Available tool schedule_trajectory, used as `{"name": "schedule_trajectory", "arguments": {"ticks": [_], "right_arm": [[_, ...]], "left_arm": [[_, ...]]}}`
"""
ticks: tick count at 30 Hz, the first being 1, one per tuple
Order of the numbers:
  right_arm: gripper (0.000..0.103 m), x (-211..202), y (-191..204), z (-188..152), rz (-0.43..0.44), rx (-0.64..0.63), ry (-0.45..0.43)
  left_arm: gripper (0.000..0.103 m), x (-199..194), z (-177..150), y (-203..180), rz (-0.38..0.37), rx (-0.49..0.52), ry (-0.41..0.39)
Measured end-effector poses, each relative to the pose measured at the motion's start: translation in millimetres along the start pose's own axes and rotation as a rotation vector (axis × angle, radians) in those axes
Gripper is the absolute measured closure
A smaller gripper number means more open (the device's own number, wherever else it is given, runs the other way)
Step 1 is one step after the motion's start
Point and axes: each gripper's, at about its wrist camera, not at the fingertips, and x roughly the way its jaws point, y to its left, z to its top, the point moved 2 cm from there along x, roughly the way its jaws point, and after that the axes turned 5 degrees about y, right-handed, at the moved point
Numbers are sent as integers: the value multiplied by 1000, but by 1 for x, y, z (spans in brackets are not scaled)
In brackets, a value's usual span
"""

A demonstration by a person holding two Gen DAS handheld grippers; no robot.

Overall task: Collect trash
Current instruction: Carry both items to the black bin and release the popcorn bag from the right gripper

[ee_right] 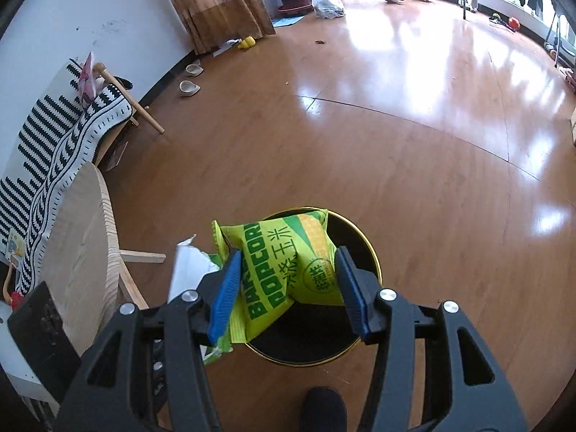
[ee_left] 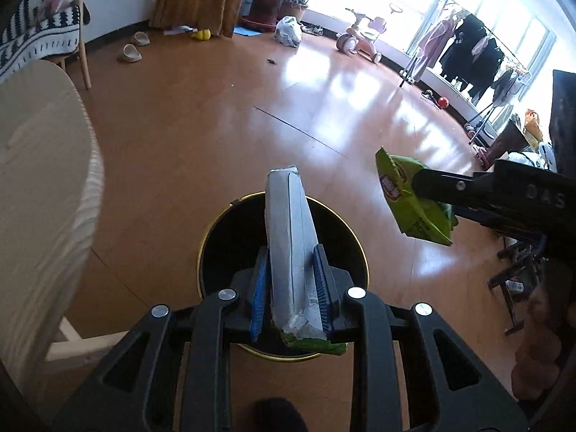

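Reading "POPCORN" in green capitals, with Chinese characters beside it, is easy on the yellow-green popcorn bag [ee_right: 288, 273] pinched between the blue pads of the right gripper [ee_right: 288, 288]; a word above it is cut off by a pad, showing only "BAN". The bag hangs puffed and whole over the black bin [ee_right: 356, 237] with its gold rim, which stands on the wooden floor [ee_right: 396, 144]. The left gripper [ee_left: 293, 288] squeezes a torn wrapper [ee_left: 289, 230], silver inside and green at its ragged lower end, above the same bin; no print on it can be read. In the left view the other tool shows raised letters, seemingly "DAS", partly in shadow. A dark shoe tip [ee_right: 322, 410] pokes in below.
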Motion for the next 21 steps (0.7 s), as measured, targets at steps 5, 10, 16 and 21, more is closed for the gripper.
{"name": "schedule_trajectory", "arguments": {"ticks": [5,10,16,21], "right_arm": [[51,1,2,3,-6,11,-6],[50,3,0,4,-4,16,-5],[49,2,9,3,-4,3,3],[16,2,17,3,13,7,-11]], "left_arm": [[26,1,5,-13,38,12,-31],[25,-4,8,-15,32,28,-46],[24,-25,9,-11,37,18,-72],[16,-58,8,-3,53,15,-111]]}}
